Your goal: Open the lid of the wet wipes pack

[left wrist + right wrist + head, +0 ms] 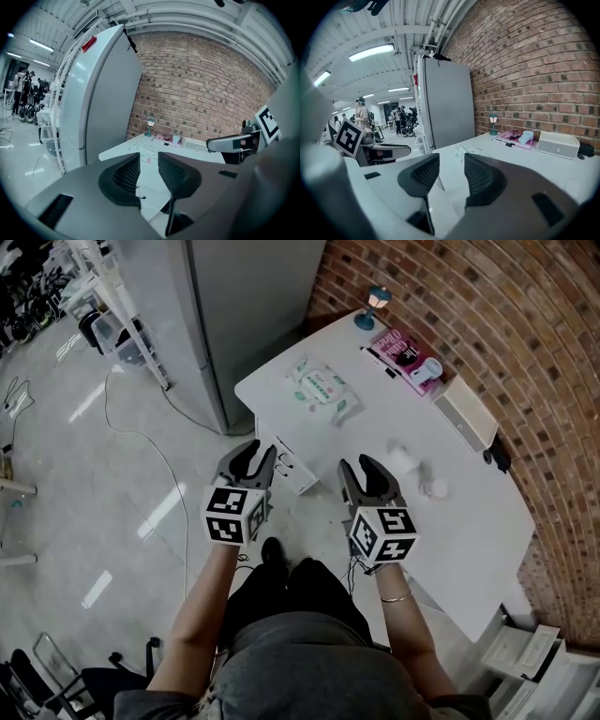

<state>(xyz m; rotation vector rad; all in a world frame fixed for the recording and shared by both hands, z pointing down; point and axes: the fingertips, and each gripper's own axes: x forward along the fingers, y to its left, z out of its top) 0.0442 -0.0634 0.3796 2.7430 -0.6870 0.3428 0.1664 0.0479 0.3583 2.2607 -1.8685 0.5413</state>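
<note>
The wet wipes pack (322,390), white and green, lies flat on the white table (469,549) toward its far left corner; I also see the pack (469,150) small in the right gripper view and the pack (146,149) in the left gripper view. My left gripper (254,459) hovers off the table's near left edge, jaws open and empty. Over the table's near edge my right gripper (367,472) is open too, with nothing between its jaws. Both grippers are well short of the pack.
A small teal lamp (374,304), a pink book (405,356) with a pen and a blue cup on it, and a white box (466,412) line the brick wall. Crumpled white tissue (405,463) lies near the right gripper. A grey cabinet (234,306) stands left of the table.
</note>
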